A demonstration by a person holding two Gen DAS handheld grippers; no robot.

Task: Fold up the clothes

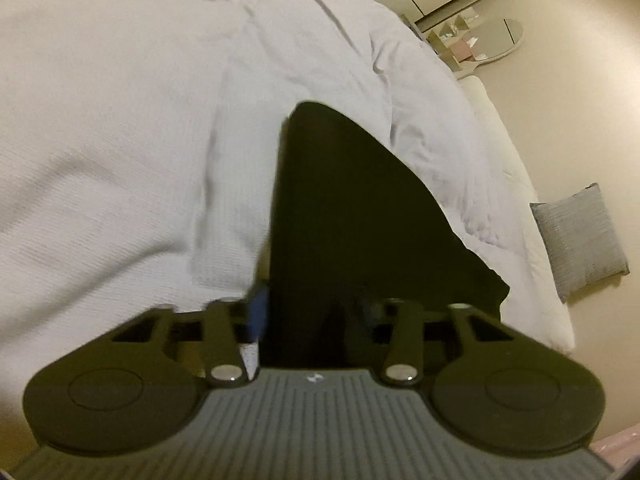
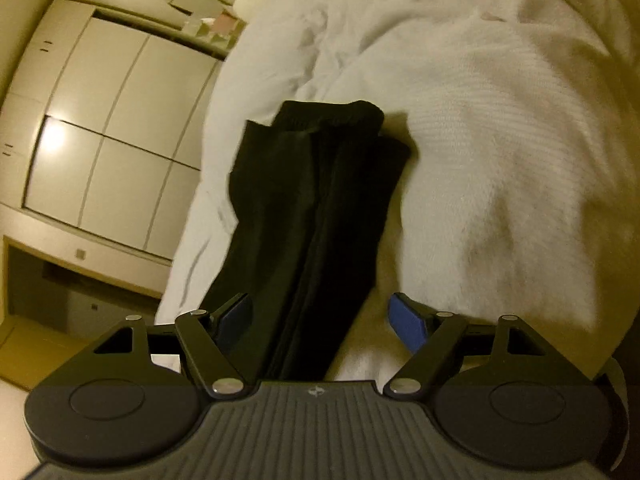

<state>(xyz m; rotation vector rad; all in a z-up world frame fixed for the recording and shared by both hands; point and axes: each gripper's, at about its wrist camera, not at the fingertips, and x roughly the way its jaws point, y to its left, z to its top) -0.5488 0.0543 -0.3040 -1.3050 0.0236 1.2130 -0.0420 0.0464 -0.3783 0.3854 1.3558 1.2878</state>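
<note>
A black garment (image 1: pixel 344 220) lies folded lengthwise on the white bedcover (image 1: pixel 120 120). In the left wrist view it runs from between the fingers up the bed. My left gripper (image 1: pixel 316 316) has the cloth between its fingers; the right blue pad is hidden by fabric, so the grip is unclear. In the right wrist view the same black garment (image 2: pixel 308 208) shows as a long folded strip with its waistband at the far end. My right gripper (image 2: pixel 324 320) is open, its blue pads (image 2: pixel 408 322) on either side of the strip's near end, just above it.
A grey cushion (image 1: pixel 580 236) lies on the floor beside the bed. A mirror and small items (image 1: pixel 480 40) stand by the wall. White wardrobe doors (image 2: pixel 104 128) stand to the left of the bed (image 2: pixel 500 120).
</note>
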